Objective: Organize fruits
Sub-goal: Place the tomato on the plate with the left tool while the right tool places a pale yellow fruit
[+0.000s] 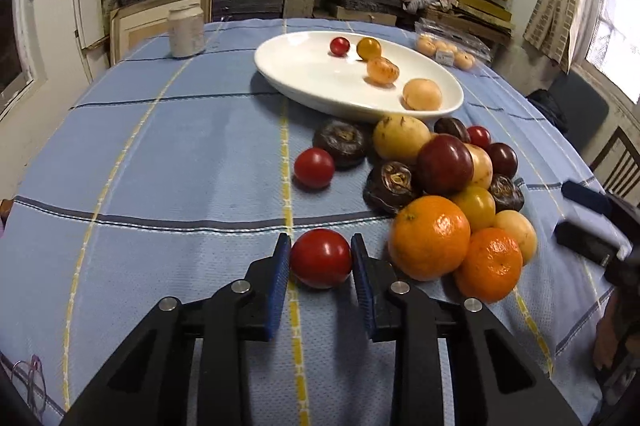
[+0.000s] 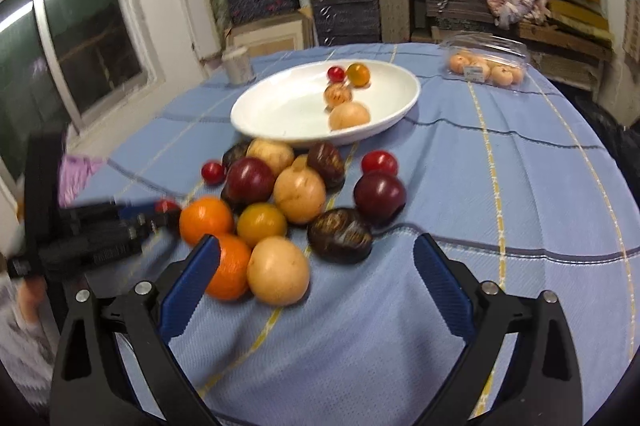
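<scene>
The left gripper pinches a red tomato on the blue tablecloth, beside the fruit pile. The right gripper hangs over that pile with fingers spread wide, gripping nothing. The white plate carries 4 small fruits.
</scene>
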`<action>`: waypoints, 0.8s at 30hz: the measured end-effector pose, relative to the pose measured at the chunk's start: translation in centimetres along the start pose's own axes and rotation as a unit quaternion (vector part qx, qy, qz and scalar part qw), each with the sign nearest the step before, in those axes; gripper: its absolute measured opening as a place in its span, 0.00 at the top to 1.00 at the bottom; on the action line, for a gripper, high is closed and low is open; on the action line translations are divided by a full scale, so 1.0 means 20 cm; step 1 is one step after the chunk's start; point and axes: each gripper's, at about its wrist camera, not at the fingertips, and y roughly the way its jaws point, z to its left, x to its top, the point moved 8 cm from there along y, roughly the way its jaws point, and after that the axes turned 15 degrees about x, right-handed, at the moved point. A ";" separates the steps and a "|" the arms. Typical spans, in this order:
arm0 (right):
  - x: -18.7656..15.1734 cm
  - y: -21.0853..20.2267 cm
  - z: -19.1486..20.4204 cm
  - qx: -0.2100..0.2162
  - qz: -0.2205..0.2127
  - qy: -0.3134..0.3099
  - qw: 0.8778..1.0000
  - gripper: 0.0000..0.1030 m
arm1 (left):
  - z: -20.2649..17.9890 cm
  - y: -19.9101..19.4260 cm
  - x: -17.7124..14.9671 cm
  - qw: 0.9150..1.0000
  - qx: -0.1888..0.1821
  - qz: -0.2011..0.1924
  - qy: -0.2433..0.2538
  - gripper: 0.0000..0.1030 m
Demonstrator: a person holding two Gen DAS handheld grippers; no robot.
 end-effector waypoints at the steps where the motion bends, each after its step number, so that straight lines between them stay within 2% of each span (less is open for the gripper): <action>1: -0.02 0.02 0.02 -0.006 0.012 -0.013 1.000 0.19 | 0.00 -0.01 0.00 1.000 0.004 -0.002 -0.001 0.70; 2: -0.03 0.05 0.03 -0.009 0.025 -0.022 0.999 0.30 | 0.01 -0.01 0.00 1.000 0.007 -0.005 -0.001 0.70; 4: -0.04 0.09 0.03 -0.008 0.040 -0.023 0.999 0.37 | 0.01 -0.03 0.01 1.000 0.007 -0.010 -0.001 0.70; 10: -0.05 0.12 0.02 0.005 0.042 -0.011 0.999 0.38 | 0.00 -0.03 0.01 1.000 0.001 -0.009 0.001 0.70; 13: -0.06 0.19 0.01 0.031 0.068 0.010 0.997 0.41 | -0.01 -0.02 0.00 1.000 -0.001 -0.005 0.005 0.70; 14: -0.07 0.21 0.01 0.040 0.080 0.014 0.996 0.50 | -0.01 -0.02 0.00 1.000 -0.003 -0.003 0.006 0.70; 16: -0.07 0.23 0.04 0.050 0.080 0.008 0.996 0.60 | -0.01 -0.02 0.00 1.000 -0.004 -0.002 0.007 0.70; 24: -0.06 0.25 0.04 0.059 0.078 0.015 0.995 0.61 | -0.01 0.01 -0.02 1.000 -0.007 0.009 0.006 0.70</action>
